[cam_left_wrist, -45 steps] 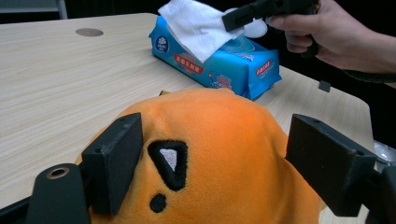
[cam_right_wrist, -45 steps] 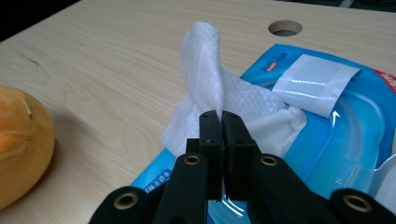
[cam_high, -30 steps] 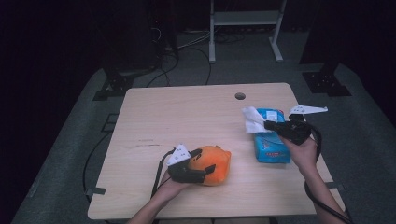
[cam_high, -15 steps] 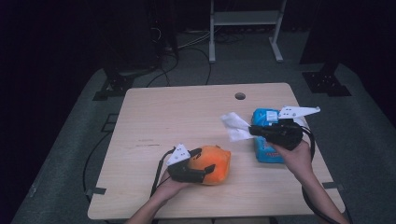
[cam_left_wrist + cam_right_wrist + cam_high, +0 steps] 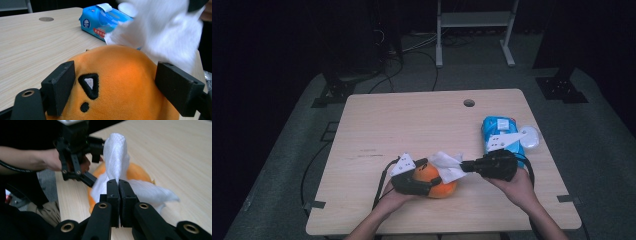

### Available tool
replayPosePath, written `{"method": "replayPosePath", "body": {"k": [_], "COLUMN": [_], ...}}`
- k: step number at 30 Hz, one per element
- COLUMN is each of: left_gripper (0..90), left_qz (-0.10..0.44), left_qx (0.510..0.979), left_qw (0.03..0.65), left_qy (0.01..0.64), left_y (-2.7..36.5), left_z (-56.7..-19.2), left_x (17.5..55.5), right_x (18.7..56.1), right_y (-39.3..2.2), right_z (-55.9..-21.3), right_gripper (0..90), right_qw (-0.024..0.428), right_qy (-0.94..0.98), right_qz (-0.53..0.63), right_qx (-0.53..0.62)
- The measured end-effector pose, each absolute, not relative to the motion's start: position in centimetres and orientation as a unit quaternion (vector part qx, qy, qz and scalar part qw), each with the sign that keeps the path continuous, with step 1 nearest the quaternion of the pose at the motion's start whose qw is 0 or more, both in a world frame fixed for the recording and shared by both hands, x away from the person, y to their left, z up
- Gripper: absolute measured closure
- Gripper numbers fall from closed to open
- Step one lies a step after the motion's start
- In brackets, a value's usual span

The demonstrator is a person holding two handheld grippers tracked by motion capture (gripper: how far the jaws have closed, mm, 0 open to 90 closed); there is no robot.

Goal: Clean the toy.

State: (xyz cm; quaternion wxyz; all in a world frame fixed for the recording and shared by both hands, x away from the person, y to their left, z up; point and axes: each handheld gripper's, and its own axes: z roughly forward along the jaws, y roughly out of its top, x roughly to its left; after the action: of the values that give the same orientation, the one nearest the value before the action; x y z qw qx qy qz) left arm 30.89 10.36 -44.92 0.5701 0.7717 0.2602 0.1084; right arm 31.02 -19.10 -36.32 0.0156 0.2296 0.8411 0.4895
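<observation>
Your right claw (image 5: pixel 463 166), clamped on the wet wipe (image 5: pixel 447 166), has carried it from the pack (image 5: pixel 501 132) at 2 o'clock onto the orange plush toy (image 5: pixel 437 181), which your left claw (image 5: pixel 424 175) grips: wiping can begin.

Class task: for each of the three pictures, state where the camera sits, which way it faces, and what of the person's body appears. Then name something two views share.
High view: above the person's side of the table, facing forward and down; both forearms, left tool, right tool.
Left gripper view: on the left tool, facing along its jaws astride the orange plush toy; wet-wipe pack behind.
Right gripper view: on the right tool, pinching a white wipe; left hand beyond.
Shared: toy and wipe in all three.
</observation>
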Motion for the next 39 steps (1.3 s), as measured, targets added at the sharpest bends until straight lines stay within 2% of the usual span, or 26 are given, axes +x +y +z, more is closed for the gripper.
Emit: {"method": "replayPosePath", "body": {"k": [9,15,17,23,30,34,39], "left_gripper": [20.4,20.7,20.6,19.8,19.2,17.2,30.8], "left_qz": [0.115,0.122,0.119,0.118,0.111,0.114,0.099], "left_qx": [0.784,0.790,0.788,0.790,0.787,0.776,0.789], "left_qw": [0.562,0.555,0.556,0.558,0.564,0.569,0.554], "left_qy": [0.236,0.231,0.234,0.226,0.224,0.246,0.249], "left_y": [10.3,10.1,10.2,10.1,10.9,12.2,13.0], "left_z": [-44.8,-44.8,-44.9,-44.9,-44.3,-43.6,-43.9], "left_x": [30.7,30.5,30.5,30.6,30.7,31.2,31.3], "right_x": [32.5,32.9,32.8,33.0,32.8,32.8,32.6], "right_y": [-16.6,-14.0,-13.6,-15.0,-18.0,-19.0,-19.1], "right_z": [-39.3,-40.2,-40.4,-41.1,-42.3,-42.5,-41.8], "right_gripper": [85.1,70.3,70.7,84.9,85.9,86.0,86.0], "right_qw": [-0.011,-0.003,0.014,0.018,0.031,0.045,0.080], "right_qy": [0.846,0.851,0.855,0.844,0.843,0.847,0.859], "right_qz": [0.478,0.473,0.469,0.483,0.466,0.452,0.427], "right_qx": [0.238,0.226,0.220,0.232,0.267,0.276,0.272]}}
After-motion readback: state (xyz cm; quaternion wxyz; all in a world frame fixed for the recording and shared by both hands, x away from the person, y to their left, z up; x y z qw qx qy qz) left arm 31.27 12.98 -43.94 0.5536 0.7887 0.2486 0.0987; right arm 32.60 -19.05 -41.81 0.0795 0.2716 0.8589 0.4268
